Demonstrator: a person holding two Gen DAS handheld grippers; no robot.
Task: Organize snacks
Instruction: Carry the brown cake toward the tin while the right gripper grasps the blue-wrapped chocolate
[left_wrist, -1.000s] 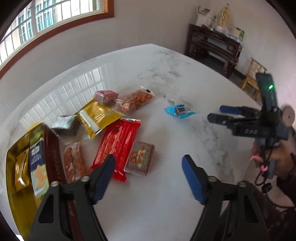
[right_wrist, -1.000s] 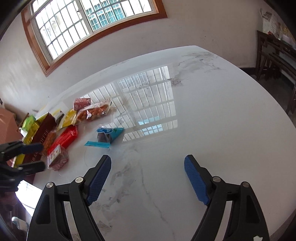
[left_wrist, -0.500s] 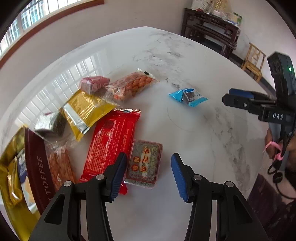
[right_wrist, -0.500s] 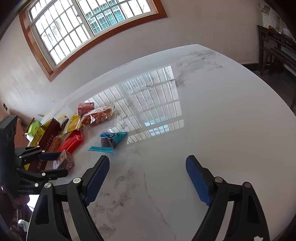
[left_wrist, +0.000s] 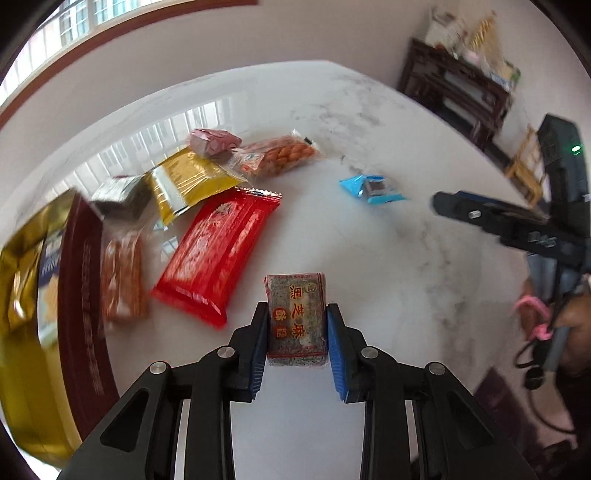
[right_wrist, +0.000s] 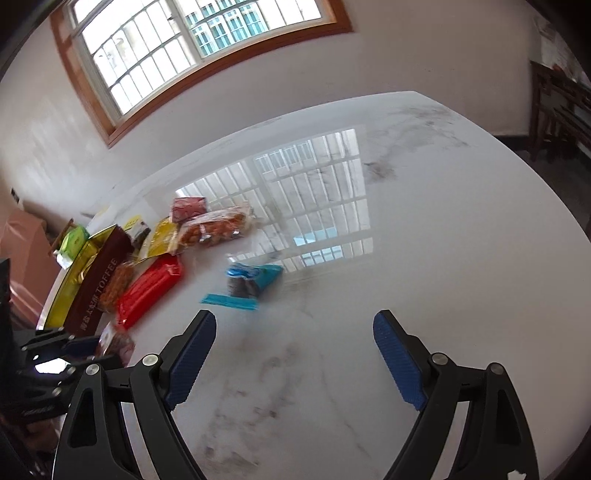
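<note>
The left gripper (left_wrist: 297, 334) squeezes a small sesame snack (left_wrist: 296, 317) above the white table (left_wrist: 388, 258); the right gripper (right_wrist: 295, 354) is wide apart, holding nothing

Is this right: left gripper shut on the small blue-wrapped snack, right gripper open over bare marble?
Not quite. The left gripper is shut on the small dark sesame-cake packet with red characters, as the left wrist view shows. The small blue-wrapped snack lies untouched on the white marble table. The right gripper is open over bare marble.
</note>
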